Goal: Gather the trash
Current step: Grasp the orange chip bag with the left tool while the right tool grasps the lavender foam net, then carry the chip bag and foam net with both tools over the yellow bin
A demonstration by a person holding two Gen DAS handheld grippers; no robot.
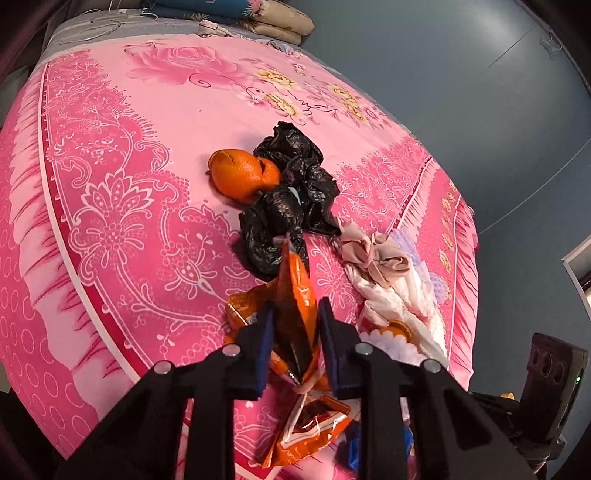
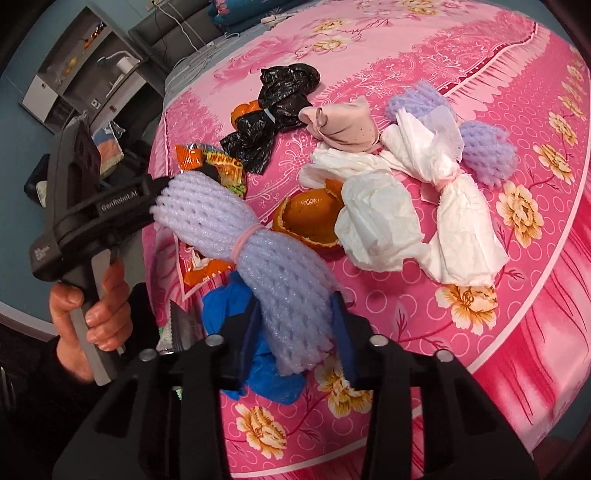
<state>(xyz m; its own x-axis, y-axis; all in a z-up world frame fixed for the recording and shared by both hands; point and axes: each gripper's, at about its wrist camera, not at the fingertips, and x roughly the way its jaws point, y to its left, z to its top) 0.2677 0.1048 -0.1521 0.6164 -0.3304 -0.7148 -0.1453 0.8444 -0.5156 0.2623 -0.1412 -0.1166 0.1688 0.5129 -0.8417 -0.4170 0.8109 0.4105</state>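
Trash lies on a pink flowered bed sheet (image 1: 122,177). My left gripper (image 1: 295,328) is shut on an orange snack wrapper (image 1: 295,306) and holds it up over the sheet. My right gripper (image 2: 295,332) is shut on a lilac foam fruit net (image 2: 258,251) tied with a pink band. A black plastic bag (image 1: 291,192) and orange peel (image 1: 242,173) lie beyond the left gripper. White tissues (image 2: 424,206), a peel cup (image 2: 310,218), a beige cloth (image 2: 343,125) and more lilac foam (image 2: 487,147) lie ahead of the right gripper. A blue glove (image 2: 236,314) lies under the net.
Another orange wrapper (image 1: 310,424) lies below the left gripper. The bed edge (image 2: 517,369) drops off on the right. Folded bedding (image 1: 266,18) and cables lie at the head of the bed. A shelf unit (image 2: 74,77) stands by the blue wall.
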